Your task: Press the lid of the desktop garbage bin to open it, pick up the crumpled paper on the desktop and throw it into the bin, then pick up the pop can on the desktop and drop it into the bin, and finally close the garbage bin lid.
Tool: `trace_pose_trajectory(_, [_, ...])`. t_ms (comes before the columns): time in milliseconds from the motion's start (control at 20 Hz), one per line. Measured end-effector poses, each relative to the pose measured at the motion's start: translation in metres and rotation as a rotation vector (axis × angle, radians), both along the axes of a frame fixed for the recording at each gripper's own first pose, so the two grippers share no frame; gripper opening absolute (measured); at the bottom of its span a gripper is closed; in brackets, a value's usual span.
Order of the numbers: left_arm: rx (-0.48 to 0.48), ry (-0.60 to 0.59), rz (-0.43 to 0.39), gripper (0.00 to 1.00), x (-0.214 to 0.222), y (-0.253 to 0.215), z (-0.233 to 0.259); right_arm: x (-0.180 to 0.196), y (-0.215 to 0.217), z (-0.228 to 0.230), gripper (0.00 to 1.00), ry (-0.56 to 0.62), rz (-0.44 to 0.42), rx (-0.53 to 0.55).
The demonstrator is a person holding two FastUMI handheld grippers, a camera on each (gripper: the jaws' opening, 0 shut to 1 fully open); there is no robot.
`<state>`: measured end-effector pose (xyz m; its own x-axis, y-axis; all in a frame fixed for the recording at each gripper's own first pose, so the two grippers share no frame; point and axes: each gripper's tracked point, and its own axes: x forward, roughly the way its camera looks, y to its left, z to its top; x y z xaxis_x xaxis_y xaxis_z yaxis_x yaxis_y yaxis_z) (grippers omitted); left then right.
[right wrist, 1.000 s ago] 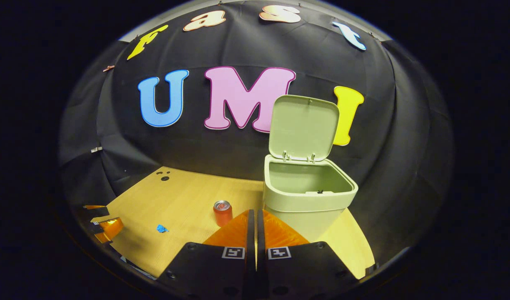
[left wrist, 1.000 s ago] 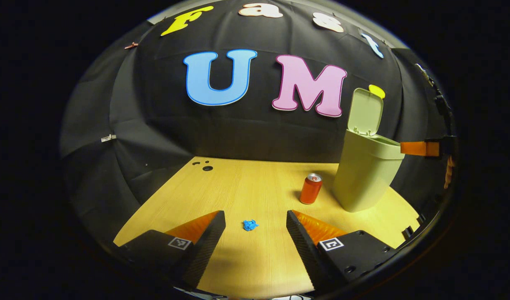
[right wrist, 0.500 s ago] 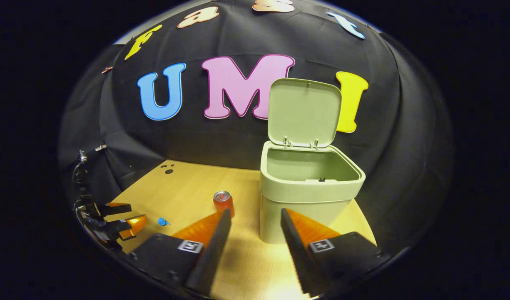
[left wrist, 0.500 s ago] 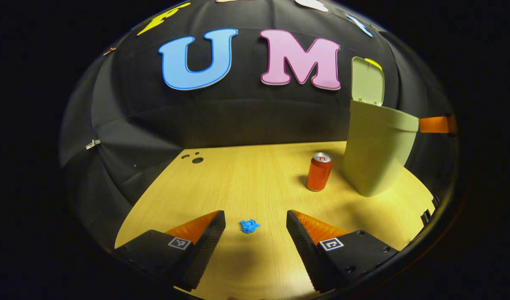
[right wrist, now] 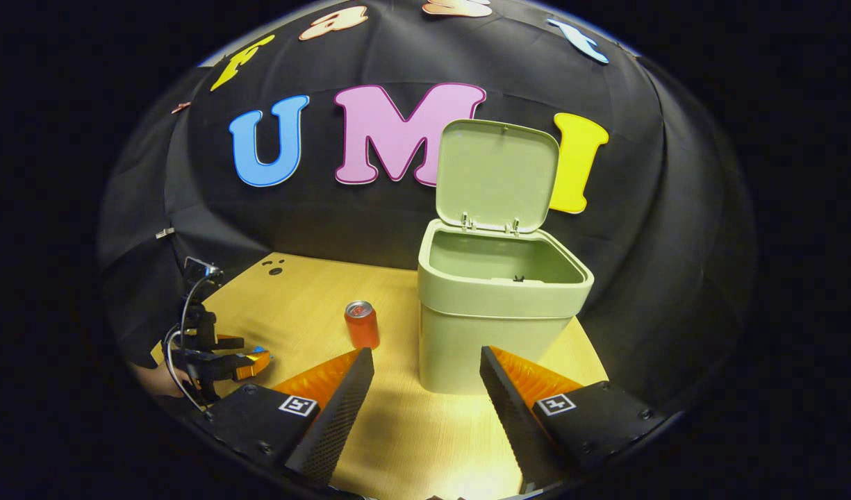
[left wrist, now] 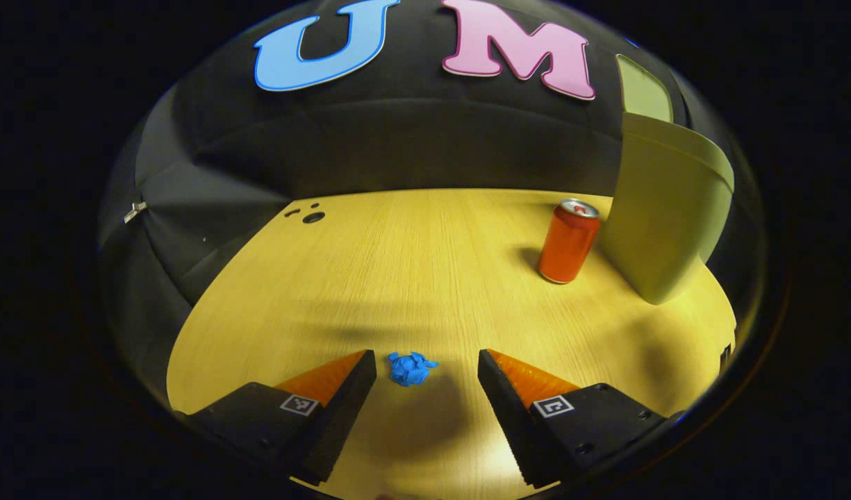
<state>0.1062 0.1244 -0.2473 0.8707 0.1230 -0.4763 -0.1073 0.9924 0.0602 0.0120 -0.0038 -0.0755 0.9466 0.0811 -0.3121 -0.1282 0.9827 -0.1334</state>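
Left claw point(left wrist: 426, 368) stands wide open low over the desk point(left wrist: 411, 264), the blue crumpled paper point(left wrist: 410, 368) between its fingertips, apparently untouched. Right claw point(right wrist: 426, 364) is also open and holds nothing, facing the green bin point(right wrist: 494, 326), whose lid point(right wrist: 498, 173) stands upright. An orange pop can point(left wrist: 568, 241) stands just beside the bin

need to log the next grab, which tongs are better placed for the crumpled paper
Left. Its open tongs already straddle the crumpled paper on the table; the right tongs face the open bin.
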Motion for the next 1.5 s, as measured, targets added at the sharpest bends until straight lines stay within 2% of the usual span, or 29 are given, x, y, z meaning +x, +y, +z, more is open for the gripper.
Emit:
trace_pose_trajectory(300, [-0.035,0.072,0.075,0.96,0.017,0.013,-0.034,0.0,-0.006,-0.006,0.98,0.022,-0.012,0.002])
trace_pose_trajectory(450, [-0.034,0.07,0.078,0.95,0.016,0.012,-0.034,0.001,-0.008,-0.006,0.98,0.022,-0.017,0.007])
trace_pose_trajectory(550, [-0.03,0.064,0.08,0.89,0.017,0.011,-0.035,0.0,-0.009,-0.007,0.98,0.024,-0.02,0.013])
trace_pose_trajectory(750, [-0.02,0.06,0.074,0.65,0.014,0.006,-0.037,0.001,-0.01,-0.009,0.98,0.025,-0.027,0.033])
trace_pose_trajectory(850, [-0.016,0.061,0.071,0.47,0.014,0.007,-0.036,-0.001,-0.011,-0.011,0.98,0.026,-0.031,0.042])
trace_pose_trajectory(900, [-0.01,0.064,0.062,0.42,0.015,0.006,-0.036,-0.002,-0.013,-0.012,0.98,0.028,-0.033,0.045])
trace_pose_trajectory(1150, [0.011,0.071,0.023,0.31,0.016,0.0,-0.03,-0.006,-0.019,-0.017,0.98,0.044,-0.043,0.051])
trace_pose_trajectory(1500, [0.011,0.014,-0.036,0.33,0.008,-0.017,0.013,-0.005,-0.021,-0.018,0.98,0.054,-0.03,0.059])
